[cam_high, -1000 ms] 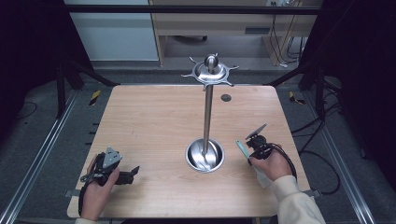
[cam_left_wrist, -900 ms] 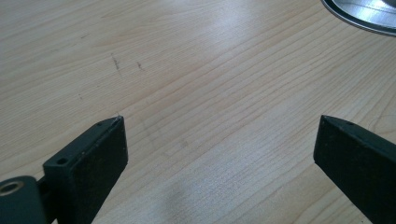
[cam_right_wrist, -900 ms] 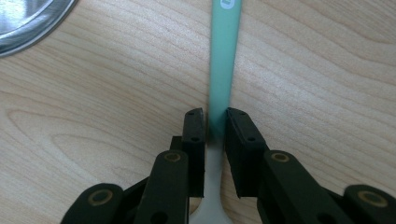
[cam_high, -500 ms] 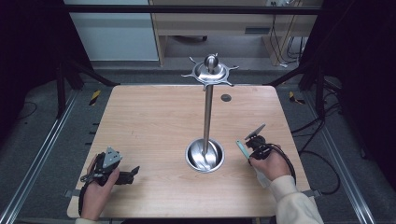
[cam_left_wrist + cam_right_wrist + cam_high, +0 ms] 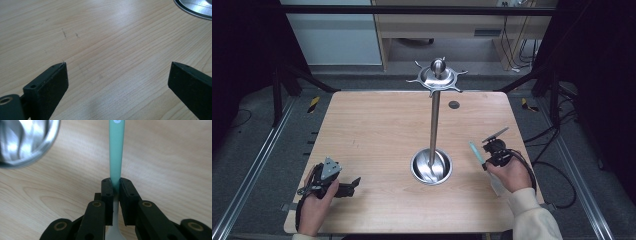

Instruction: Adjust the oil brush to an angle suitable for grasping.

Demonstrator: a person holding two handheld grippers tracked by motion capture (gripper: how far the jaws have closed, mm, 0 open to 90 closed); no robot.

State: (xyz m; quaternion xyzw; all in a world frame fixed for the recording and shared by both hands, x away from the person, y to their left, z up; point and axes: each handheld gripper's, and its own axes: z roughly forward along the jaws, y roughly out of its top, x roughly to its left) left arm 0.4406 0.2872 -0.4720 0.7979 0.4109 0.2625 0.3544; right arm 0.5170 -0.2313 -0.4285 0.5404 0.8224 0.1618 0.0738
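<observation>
One slim teal-handled utensil sits clamped in the right gripper; left gripper jaws gape wide.

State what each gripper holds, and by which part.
The right gripper clamps a teal-handled utensil where handle narrows into its pale neck. The left gripper holds nothing, jaws open.
</observation>
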